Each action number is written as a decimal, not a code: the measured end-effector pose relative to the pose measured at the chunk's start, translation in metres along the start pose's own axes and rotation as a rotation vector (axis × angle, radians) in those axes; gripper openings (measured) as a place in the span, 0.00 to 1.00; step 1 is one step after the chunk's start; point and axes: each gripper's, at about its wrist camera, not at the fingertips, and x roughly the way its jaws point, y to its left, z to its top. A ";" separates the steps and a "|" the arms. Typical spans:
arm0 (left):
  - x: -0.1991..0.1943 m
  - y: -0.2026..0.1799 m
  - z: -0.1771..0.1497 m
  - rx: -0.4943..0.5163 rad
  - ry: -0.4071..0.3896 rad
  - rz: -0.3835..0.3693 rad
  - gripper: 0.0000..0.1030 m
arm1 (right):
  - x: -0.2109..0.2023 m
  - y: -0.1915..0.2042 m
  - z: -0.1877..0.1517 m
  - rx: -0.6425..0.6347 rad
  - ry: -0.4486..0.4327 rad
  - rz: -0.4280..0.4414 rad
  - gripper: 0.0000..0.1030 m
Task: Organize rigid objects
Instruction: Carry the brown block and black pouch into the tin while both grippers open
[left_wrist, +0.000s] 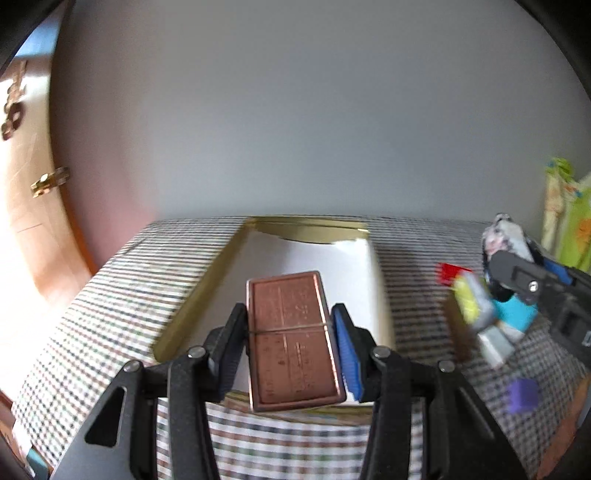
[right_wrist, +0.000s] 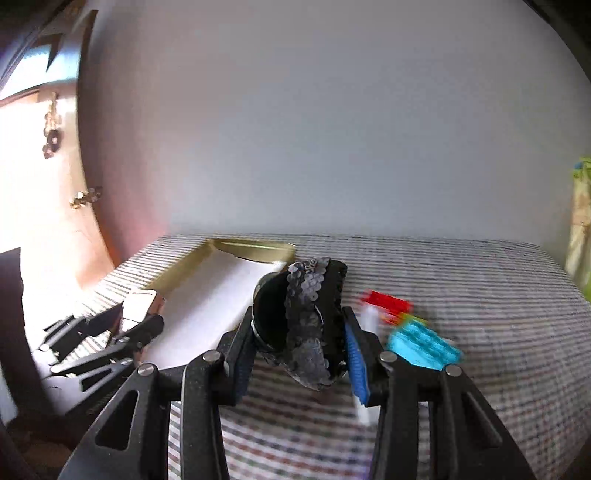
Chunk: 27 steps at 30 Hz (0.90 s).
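Left claw (left_wrist: 291, 345) is clamped across the long sides of a copper-brown flat tin (left_wrist: 293, 341), jaws closed to the tin's width, the tin flat and carried just above the near edge of the gold-rimmed tray (left_wrist: 199, 295) with its white lining. Right claw (right_wrist: 297, 336) is closed on a black sequinned round case (right_wrist: 304, 321), gripped partly through the loose sequin band; it hangs over the checked counter (right_wrist: 461, 280) just right of the tray. Both objects off the surface, neither yet placed. Both views are smeared. Risks, as judged from here: (1) the tin is held by smooth metal edges only, well out past the pads, so a roll of the wrist or a bump on the tray rim could let it pivot or slide out. (2) The sequin band may shift under the pads, so the case could rotate or drop short of the tray. (3) Both claws head for the same tray from adjacent sides; the left claw (right_wrist: 136, 328) already sits close beside the right one, so a collision over the tray is possible if both descend together. (4) The toy bricks, red (right_wrist: 388, 301) and cyan (right_wrist: 421, 347), lie just beside the right claw and could be swept aside by a low pass.
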 end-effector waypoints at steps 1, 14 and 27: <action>0.002 0.008 0.001 -0.011 0.001 0.015 0.44 | 0.005 0.007 0.003 -0.007 -0.004 0.014 0.44; 0.066 0.048 0.005 -0.048 0.098 0.086 0.44 | 0.097 0.077 0.006 -0.025 0.093 0.131 0.44; 0.088 0.036 -0.009 -0.028 0.151 0.101 0.44 | 0.124 0.067 -0.016 -0.015 0.195 0.173 0.44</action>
